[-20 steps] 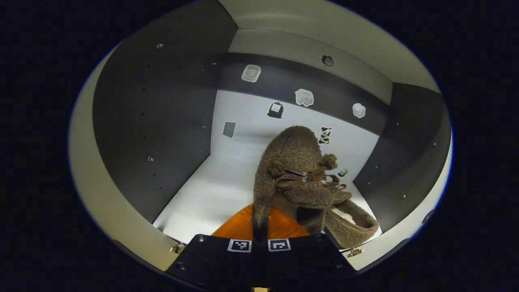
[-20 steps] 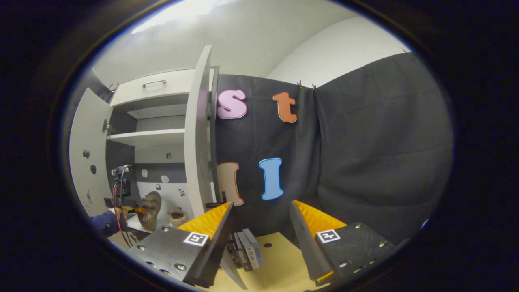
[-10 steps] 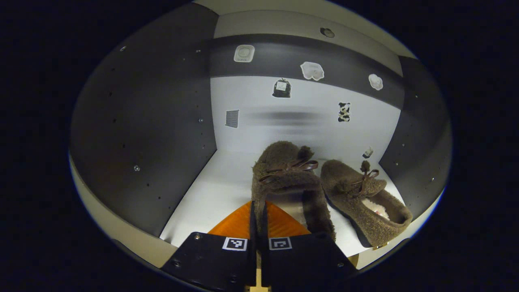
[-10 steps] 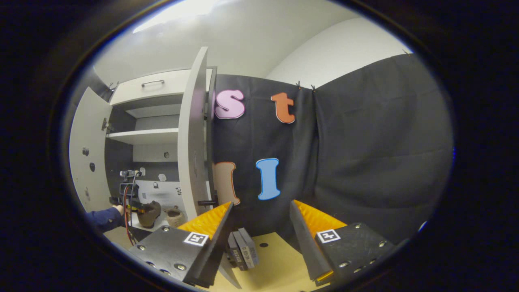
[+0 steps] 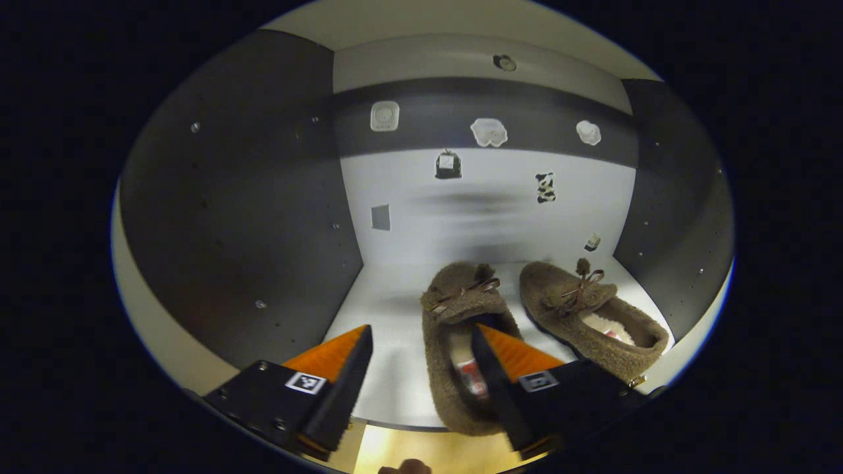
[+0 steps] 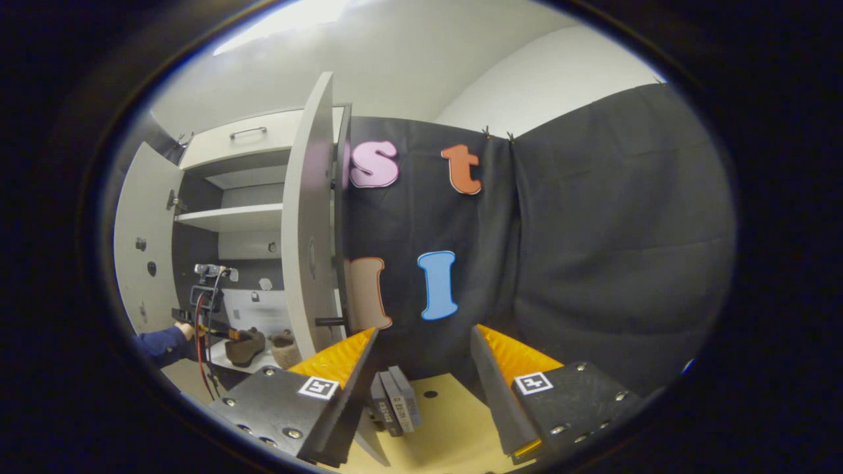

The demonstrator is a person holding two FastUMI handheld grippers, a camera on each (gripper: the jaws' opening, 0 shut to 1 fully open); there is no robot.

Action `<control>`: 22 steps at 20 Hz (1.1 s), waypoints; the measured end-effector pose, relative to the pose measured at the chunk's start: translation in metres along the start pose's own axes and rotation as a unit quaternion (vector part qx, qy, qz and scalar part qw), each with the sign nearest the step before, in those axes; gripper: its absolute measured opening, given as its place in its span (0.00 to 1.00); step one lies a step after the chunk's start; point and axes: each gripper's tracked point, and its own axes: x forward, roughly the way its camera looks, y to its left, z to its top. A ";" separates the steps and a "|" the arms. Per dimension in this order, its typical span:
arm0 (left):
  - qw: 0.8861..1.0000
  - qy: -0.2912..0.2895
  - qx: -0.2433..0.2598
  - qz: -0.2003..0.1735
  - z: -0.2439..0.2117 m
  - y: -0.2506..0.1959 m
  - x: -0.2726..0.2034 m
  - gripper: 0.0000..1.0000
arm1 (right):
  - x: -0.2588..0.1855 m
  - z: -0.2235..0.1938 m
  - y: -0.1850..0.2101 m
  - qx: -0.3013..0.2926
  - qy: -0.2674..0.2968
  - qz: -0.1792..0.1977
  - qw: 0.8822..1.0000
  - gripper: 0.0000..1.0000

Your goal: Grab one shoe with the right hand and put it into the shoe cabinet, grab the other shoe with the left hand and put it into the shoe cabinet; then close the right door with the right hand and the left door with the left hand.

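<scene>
Left shoe (image 5: pixel 454 342) lies between the parted jaws, unclamped.

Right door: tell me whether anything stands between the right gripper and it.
Nothing visible does. In the right gripper view the right gripper is open and holds nothing, and the open right door stands up and to its left, its handle unobstructed. Both shoes sit inside the cabinet.

Fuzzy fleece shoes (image 5: pixel 461 342) — matt shelf (image 5: pixel 388 309)

Left gripper (image 5: pixel 421 368) hung with fingers spread, gripping nothing. Two fuzzy brown shoes (image 5: pixel 461 342) sat side by side on the cabinet's white shelf (image 5: pixel 388 309), toes toward the back.
</scene>
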 end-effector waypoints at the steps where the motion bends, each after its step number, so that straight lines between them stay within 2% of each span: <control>1: 1.000 -0.015 0.009 0.001 0.007 0.001 -0.012 1.00 | 0.001 0.002 0.000 0.002 -0.001 0.003 1.000 0.82; 2: 0.999 -0.035 0.015 -0.001 0.019 0.001 -0.024 1.00 | 0.004 0.002 0.004 0.005 -0.002 0.008 1.000 0.79; 3: 0.998 -0.056 0.019 -0.002 0.031 0.002 -0.039 0.99 | 0.006 0.002 0.004 0.006 -0.002 0.008 1.000 0.90; 4: 0.997 -0.079 0.020 -0.002 0.043 0.002 -0.055 0.98 | 0.011 0.003 0.003 0.007 -0.002 0.011 1.000 0.86; 5: 0.995 -0.099 0.019 -0.004 0.053 0.003 -0.071 0.98 | 0.013 0.004 0.006 0.009 -0.002 0.018 1.000 0.96; 6: 0.993 -0.117 0.016 -0.009 0.063 0.002 -0.087 0.98 | 0.014 0.004 0.009 0.010 -0.003 0.023 1.000 0.98; 7: 0.991 -0.132 0.012 -0.015 0.072 0.001 -0.102 0.98 | 0.015 0.006 0.012 0.011 -0.005 0.027 1.000 0.94; 8: 0.989 -0.146 0.006 -0.020 0.081 0.000 -0.120 0.98 | 0.017 0.006 0.015 0.011 -0.006 0.032 0.999 0.98; 11: 0.982 -0.183 -0.011 -0.035 0.100 0.001 -0.170 1.00 | 0.019 0.010 0.021 0.009 -0.010 0.045 0.999 0.94; 12: 0.980 -0.195 -0.014 -0.039 0.105 0.002 -0.187 0.98 | 0.019 0.011 0.023 0.009 -0.011 0.050 0.999 0.98; 14: 0.975 -0.217 -0.014 -0.042 0.113 0.008 -0.220 0.96 | 0.020 0.012 0.028 0.010 -0.011 0.058 0.998 0.98; 17: 0.969 -0.242 -0.019 -0.042 0.114 0.018 -0.265 1.00 | 0.022 0.010 0.035 0.007 -0.008 0.070 0.997 0.98; 22: 0.967 -0.250 -0.013 -0.039 0.094 0.035 -0.325 0.98 | 0.020 0.004 0.051 0.013 0.003 0.090 0.996 0.98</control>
